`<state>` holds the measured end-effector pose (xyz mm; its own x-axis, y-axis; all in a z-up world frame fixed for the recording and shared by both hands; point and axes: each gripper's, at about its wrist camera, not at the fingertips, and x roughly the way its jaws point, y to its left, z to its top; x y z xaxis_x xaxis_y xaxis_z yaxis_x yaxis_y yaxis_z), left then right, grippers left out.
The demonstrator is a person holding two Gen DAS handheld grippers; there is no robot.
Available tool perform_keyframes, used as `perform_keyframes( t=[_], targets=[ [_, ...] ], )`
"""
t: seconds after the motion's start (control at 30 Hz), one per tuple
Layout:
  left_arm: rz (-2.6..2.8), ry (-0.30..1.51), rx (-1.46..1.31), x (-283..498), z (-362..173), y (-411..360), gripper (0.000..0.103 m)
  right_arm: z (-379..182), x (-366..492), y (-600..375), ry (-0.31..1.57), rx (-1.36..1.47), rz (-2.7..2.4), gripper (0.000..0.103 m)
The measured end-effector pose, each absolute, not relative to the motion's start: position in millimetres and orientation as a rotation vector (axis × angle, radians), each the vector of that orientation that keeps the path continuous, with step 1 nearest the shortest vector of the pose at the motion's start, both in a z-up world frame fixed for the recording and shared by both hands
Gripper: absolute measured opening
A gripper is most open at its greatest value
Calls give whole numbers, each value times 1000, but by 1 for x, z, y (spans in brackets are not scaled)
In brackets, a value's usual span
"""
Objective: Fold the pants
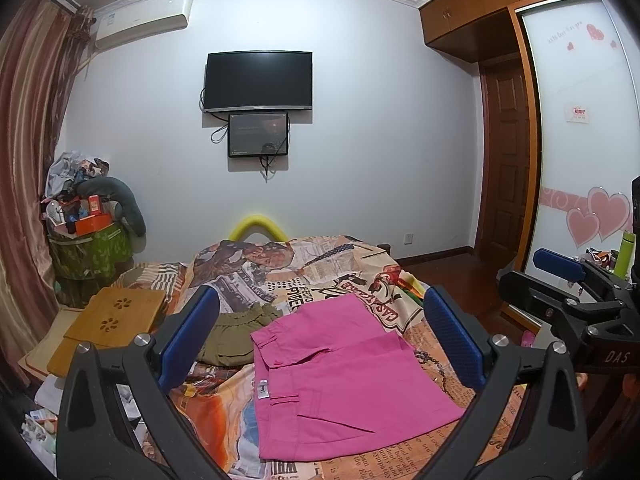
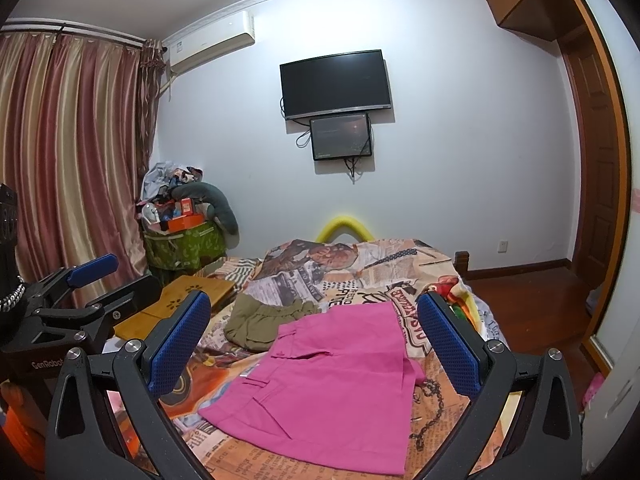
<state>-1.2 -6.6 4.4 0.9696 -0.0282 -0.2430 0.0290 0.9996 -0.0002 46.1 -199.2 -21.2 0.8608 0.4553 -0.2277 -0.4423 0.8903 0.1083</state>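
Pink pants (image 1: 344, 376) lie folded flat on the patterned bedspread (image 1: 320, 264), waistband toward the left; they also show in the right wrist view (image 2: 336, 384). My left gripper (image 1: 320, 336) is open and empty, held above the pants with its blue pads either side. My right gripper (image 2: 316, 344) is open and empty, also above the pants. The right gripper shows at the right edge of the left wrist view (image 1: 568, 280), and the left gripper at the left edge of the right wrist view (image 2: 80, 280).
An olive green garment (image 1: 240, 332) lies crumpled just beyond the pink pants' left side. A bamboo lap table (image 1: 108, 320) sits at the bed's left. A cluttered green basket (image 1: 88, 248) stands by the curtains. A wardrobe (image 1: 580, 140) is on the right.
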Motion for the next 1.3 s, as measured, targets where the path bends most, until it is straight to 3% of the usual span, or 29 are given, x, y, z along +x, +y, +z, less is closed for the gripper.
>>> perform_keyframes(
  t=[1.3],
  targets=[
    [-56,257,3,5,4,-9,103,-18,49,-202,261,57,469,103]
  ],
)
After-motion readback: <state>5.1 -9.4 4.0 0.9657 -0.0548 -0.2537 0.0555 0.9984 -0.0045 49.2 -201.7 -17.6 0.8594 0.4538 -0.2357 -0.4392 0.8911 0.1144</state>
